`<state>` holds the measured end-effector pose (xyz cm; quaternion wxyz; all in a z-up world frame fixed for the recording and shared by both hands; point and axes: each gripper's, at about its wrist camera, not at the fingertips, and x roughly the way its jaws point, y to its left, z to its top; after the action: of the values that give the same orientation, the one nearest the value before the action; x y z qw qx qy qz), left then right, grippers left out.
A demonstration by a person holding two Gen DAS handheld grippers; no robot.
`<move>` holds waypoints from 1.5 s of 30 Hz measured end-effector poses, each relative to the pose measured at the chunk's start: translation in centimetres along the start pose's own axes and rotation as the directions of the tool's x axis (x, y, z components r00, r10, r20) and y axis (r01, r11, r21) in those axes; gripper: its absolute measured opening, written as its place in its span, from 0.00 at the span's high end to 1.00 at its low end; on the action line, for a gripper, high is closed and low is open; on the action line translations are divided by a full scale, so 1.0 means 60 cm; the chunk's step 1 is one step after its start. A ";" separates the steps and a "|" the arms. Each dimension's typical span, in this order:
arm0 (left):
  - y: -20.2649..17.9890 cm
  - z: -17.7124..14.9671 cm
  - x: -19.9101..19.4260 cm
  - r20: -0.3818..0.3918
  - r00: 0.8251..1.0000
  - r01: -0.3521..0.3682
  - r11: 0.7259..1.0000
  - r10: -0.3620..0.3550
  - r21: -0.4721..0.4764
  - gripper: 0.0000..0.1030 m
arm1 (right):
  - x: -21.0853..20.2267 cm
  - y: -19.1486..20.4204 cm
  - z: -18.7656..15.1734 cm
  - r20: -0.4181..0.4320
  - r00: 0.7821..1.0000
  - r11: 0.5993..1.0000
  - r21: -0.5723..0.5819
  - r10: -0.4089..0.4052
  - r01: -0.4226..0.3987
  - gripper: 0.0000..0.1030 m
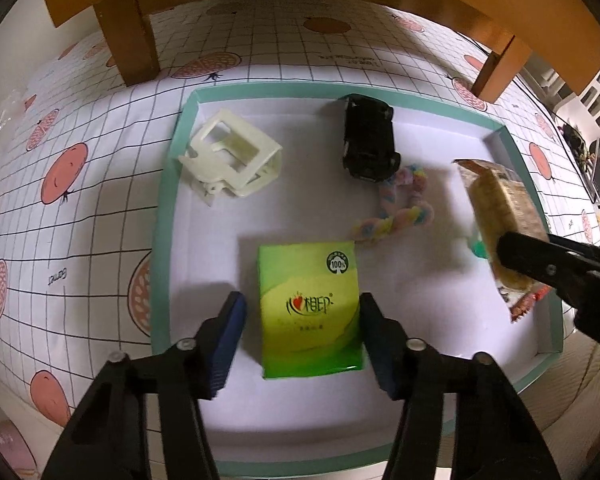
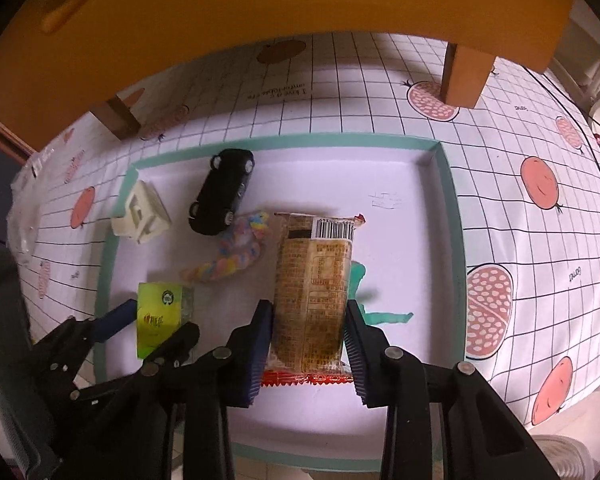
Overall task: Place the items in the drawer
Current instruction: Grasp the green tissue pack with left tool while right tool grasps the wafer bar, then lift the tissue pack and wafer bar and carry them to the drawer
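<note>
Two grippers are working over the tray (image 1: 168,184): the left gripper (image 1: 300,340), jaws released, is straddling the tissue pack (image 1: 310,308) lying lengthwise between them; the right gripper (image 2: 308,344) is clenching the snack pack (image 2: 312,296) lengthwise above the tray floor.

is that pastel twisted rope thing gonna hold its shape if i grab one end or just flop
Probably flop: the pastel twisted rope lies in a loose bend, so it seems soft. Its fuzzy surface should grip well. It touches the black toy car, which may get nudged.
</note>
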<state>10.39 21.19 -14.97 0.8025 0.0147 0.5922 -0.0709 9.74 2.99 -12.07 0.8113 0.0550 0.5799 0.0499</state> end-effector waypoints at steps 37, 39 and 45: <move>-0.004 0.033 -0.123 0.147 0.987 0.075 0.997 -0.072 -0.016 0.53 | -0.105 -0.011 -0.017 0.121 0.993 1.000 0.027 0.013 -0.016 0.64; -0.012 0.039 -0.141 0.171 0.982 0.087 0.996 -0.085 -0.003 0.53 | -0.118 -0.010 -0.014 0.136 0.990 0.999 0.034 0.020 -0.025 0.64; -0.028 0.057 -0.207 0.258 0.958 0.123 0.992 -0.128 0.034 0.53 | -0.175 -0.010 0.001 0.208 0.977 0.997 0.056 0.042 -0.055 0.64</move>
<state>9.85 20.33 -2.01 0.8669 -0.0251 0.4811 -0.1282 6.40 0.87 -2.31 0.8637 0.0987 0.4921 0.0459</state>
